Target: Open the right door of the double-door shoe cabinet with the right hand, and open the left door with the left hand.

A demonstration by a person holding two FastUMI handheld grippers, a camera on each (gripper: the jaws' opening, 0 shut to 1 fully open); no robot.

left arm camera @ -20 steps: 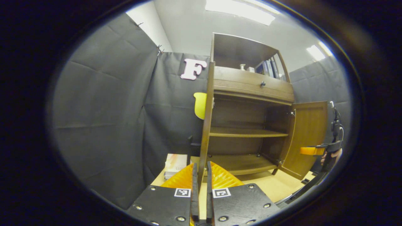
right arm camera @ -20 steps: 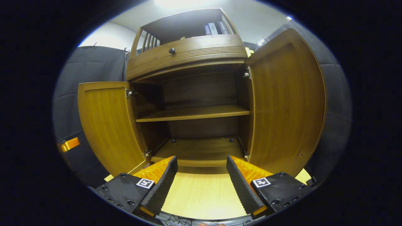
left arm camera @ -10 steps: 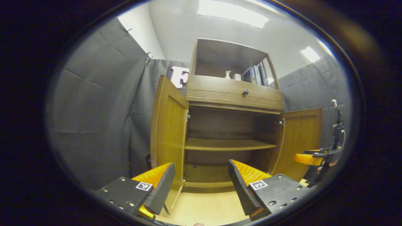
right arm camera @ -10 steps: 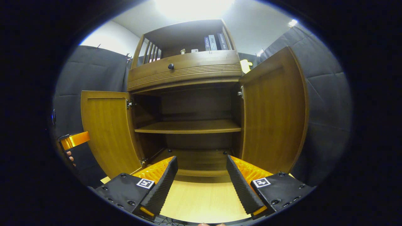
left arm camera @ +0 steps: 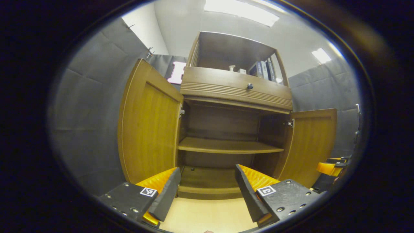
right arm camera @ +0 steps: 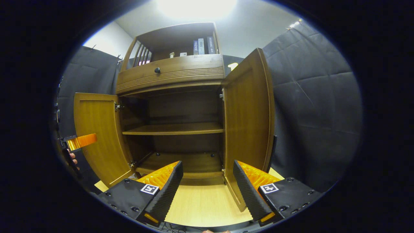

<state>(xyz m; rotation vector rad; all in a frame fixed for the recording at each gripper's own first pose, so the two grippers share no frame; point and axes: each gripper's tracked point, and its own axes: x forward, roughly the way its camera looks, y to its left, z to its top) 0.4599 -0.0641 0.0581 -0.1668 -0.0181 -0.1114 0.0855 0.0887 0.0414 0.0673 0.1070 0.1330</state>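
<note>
The brown wooden double-door shoe cabinet (left arm camera: 233, 97) stands on a pale wooden surface (right arm camera: 200, 207) against the booth's black cloth wall, with both doors swung wide: the left door (left arm camera: 148, 129) and the right door (right arm camera: 249, 119) stand outward on their hinges, baring a dark interior with one middle shelf (right arm camera: 176, 128) and a bottom board. Above the doors runs a ribbed drawer front with a small dark round knob (left arm camera: 250, 86), and the open top compartment holds a few upright books (right arm camera: 202, 47). The left claw (left arm camera: 207, 186) and the right claw (right arm camera: 207, 183) each hang spread in front of the opening, pinching nothing and touching neither door.
</note>
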